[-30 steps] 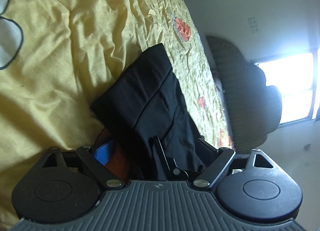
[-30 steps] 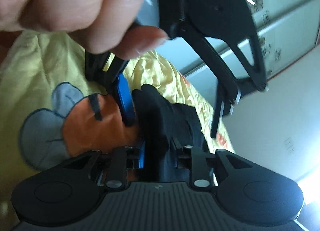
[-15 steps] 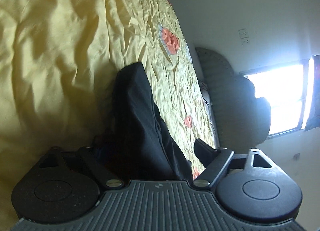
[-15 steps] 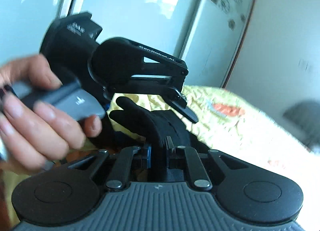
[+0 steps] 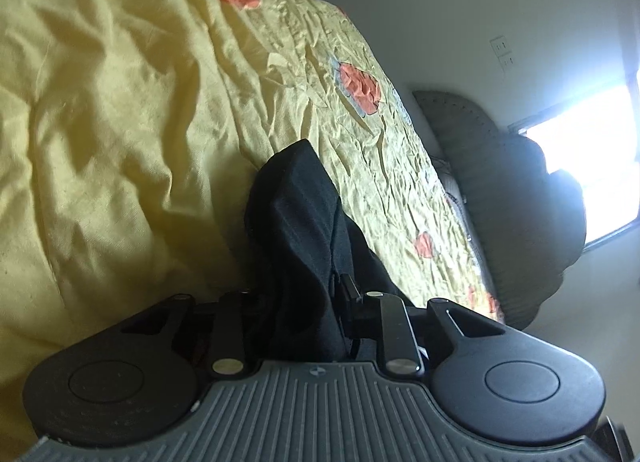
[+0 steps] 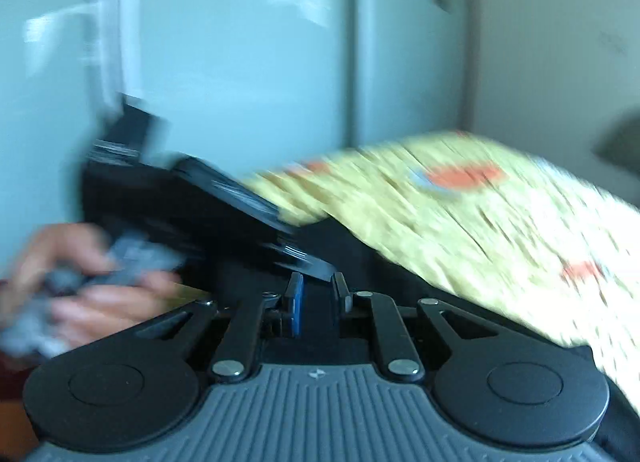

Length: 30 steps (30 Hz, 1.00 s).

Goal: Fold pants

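Gripping a bunched fold of the black pants (image 5: 296, 222), the left gripper (image 5: 304, 298) has its fingers closed on the cloth above the yellow bedspread (image 5: 120, 122). Right gripper (image 6: 316, 294): blurred, narrow gap between fingers, dark fabric there, can't tell if clamped. A hand (image 6: 80, 282) holds the left gripper's handle.

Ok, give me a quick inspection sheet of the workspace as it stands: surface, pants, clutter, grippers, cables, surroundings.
Surface: yellow bedspread, wrinkled, orange patches.
Job's things: black pants, bunched, lifted off the bedspread at the gripped end.
Clutter: nothing seen.
Grippers: left gripper shut on the pants; right gripper nearly closed with dark cloth between its fingers, view blurred; left hand visible there.
Cables: nothing seen.
Surroundings: bright window, wall outlets, pale closet doors.
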Each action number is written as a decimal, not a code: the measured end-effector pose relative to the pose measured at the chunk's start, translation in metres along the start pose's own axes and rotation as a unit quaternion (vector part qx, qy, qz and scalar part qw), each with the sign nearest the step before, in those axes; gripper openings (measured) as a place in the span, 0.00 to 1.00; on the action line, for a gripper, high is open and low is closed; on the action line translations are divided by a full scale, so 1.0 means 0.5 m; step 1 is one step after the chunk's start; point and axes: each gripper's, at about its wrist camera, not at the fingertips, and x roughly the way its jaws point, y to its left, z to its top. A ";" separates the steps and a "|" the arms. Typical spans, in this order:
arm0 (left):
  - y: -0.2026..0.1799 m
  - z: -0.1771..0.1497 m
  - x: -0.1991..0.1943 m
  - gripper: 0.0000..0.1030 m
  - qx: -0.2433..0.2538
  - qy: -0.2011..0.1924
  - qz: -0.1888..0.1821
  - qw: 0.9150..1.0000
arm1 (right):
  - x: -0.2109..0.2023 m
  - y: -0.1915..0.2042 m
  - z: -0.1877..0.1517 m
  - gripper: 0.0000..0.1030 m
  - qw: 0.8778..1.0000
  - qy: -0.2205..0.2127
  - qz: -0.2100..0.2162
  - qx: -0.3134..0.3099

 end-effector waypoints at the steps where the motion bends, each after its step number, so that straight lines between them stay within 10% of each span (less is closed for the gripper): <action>1: -0.006 -0.002 -0.001 0.30 0.012 -0.003 0.006 1.000 | 0.018 -0.004 -0.002 0.13 1.000 0.017 -0.009 0.009; 16: -0.127 -0.068 0.004 0.25 0.212 -0.059 0.135 0.966 | 0.072 -0.006 -0.021 0.14 0.999 0.034 -0.003 0.042; 30: -0.183 -0.101 -0.009 0.23 0.276 -0.083 0.168 0.943 | 0.081 -0.012 -0.018 0.14 0.998 0.020 -0.002 0.058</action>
